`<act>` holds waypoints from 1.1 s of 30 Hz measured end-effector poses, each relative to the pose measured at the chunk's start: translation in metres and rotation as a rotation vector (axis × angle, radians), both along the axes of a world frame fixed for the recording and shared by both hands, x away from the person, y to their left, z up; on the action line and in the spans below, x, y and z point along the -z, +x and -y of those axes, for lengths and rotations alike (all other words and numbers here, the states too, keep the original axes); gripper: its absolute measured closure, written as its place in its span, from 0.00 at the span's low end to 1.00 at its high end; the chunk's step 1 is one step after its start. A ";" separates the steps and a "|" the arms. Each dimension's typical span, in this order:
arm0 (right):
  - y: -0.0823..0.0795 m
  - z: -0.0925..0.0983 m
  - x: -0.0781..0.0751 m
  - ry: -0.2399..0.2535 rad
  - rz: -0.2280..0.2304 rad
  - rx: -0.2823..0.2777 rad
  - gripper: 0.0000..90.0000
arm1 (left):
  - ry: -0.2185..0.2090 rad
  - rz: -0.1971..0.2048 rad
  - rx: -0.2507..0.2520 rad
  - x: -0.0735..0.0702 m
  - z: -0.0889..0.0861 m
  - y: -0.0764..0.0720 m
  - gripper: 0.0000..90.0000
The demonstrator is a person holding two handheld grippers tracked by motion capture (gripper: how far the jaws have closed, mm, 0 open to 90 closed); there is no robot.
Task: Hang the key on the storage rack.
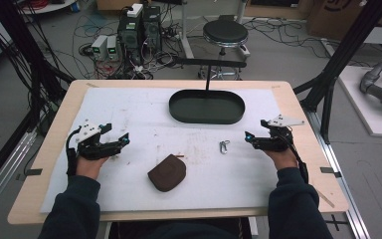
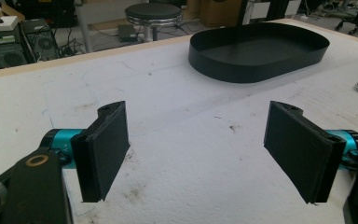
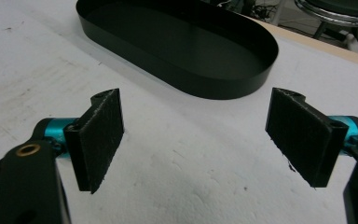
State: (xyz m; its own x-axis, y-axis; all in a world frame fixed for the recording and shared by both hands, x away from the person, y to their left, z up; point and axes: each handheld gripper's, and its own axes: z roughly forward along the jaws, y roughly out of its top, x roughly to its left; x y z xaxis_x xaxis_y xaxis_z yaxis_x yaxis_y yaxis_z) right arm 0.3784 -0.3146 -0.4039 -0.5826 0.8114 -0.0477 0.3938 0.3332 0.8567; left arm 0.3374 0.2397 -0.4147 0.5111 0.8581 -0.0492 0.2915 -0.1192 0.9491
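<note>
Holding both sets of jaws wide, nothing between pads. Left gripper (image 1: pixel 121 138) and right gripper (image 1: pixel 249 138) hover over white mat (image 1: pixel 129 109). Brown pouch (image 1: pixel 167 173) at 4 o'clock of left gripper, metal clip (image 1: pixel 224 147) at 8 o'clock of right; black tray (image 1: pixel 207 106) at 12 o'clock of mat. Judgement: square pads to pouch edges before closing.

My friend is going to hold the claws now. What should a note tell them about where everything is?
Left claw: open, holding nothing, resting at the left of the white mat.
Right claw: open, holding nothing, at the right of the mat.
Brown pouch: lying on the mat near the front, between the two hands, untouched.
Metal clip: on the mat, just left of the right claw, untouched.
Black tray: at the back of the mat, nothing in it.
Done: nothing picked up.
Left: likely the pouch and clip go into the tray, though that is a guess.
</note>
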 end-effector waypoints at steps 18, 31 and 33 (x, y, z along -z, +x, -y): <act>0.012 -0.040 0.023 -0.101 -0.134 -0.235 0.52 | 0.027 -0.009 0.000 0.002 0.003 0.000 0.26; 0.017 -0.058 0.034 -0.289 -0.062 -0.338 0.67 | 0.022 -0.024 0.007 0.005 0.002 0.000 0.27; 0.021 -0.060 0.034 -0.298 -0.063 -0.364 0.75 | 0.022 -0.024 0.006 0.005 0.002 0.000 0.27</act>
